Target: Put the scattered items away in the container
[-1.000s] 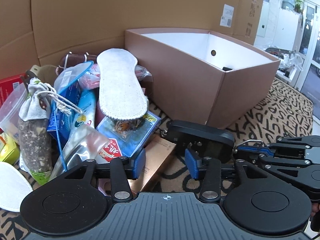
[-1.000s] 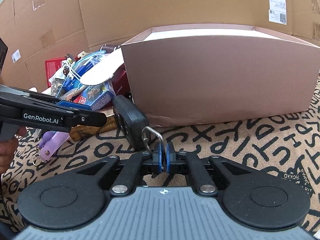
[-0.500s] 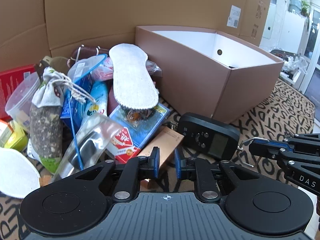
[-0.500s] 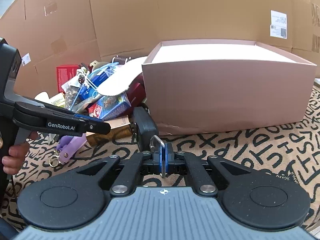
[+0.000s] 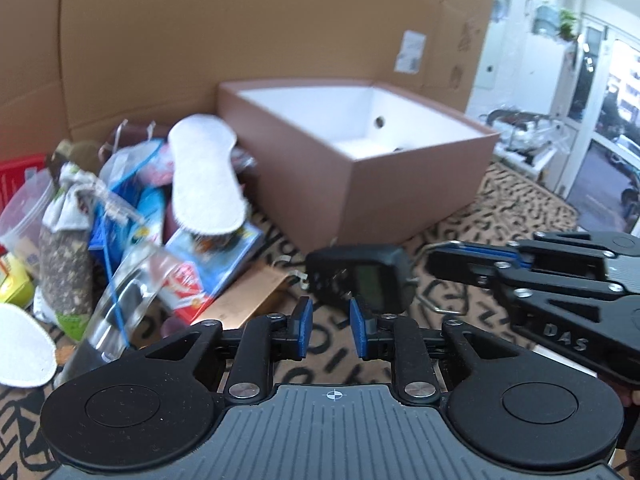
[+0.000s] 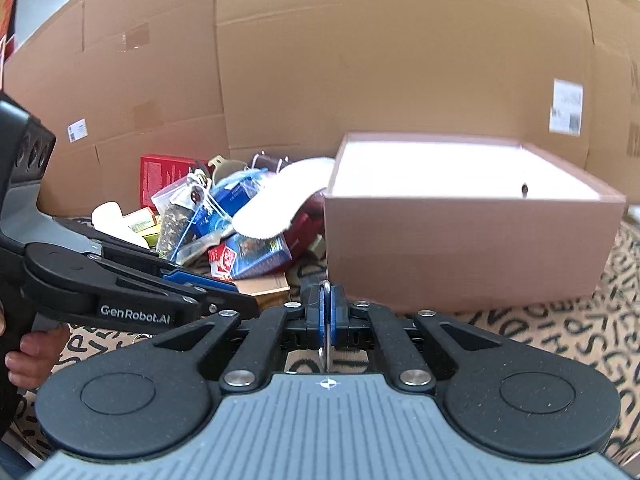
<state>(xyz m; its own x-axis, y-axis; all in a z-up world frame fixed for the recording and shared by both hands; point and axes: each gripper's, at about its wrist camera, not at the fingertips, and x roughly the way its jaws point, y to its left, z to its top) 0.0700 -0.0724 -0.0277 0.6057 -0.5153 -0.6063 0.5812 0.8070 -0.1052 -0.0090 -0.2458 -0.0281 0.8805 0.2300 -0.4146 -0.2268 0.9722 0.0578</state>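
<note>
My right gripper [image 6: 327,312] is shut on the metal hook [image 6: 326,336] of a black handheld luggage scale [image 5: 360,276], which hangs lifted above the patterned mat. In the left wrist view the right gripper [image 5: 460,254] reaches in from the right. My left gripper [image 5: 328,330] is slightly open and empty, just in front of the scale. The pink open box [image 5: 356,152] with a white inside stands behind; it also shows in the right wrist view [image 6: 460,240]. A pile of scattered items lies to its left, topped by a white insole [image 5: 204,180].
The pile holds a blue packet [image 5: 224,252], a drawstring pouch of grains [image 5: 66,248], a clear bag [image 5: 116,312], a tan flat box [image 5: 248,300] and a red box [image 6: 160,176]. Another white insole [image 5: 20,352] lies at the left. Cardboard walls [image 6: 320,60] stand behind.
My right gripper has lifted the scale by its hook and pulled back and up. My left gripper narrowed from wide open, then widened a little, and drew back from the pile.
</note>
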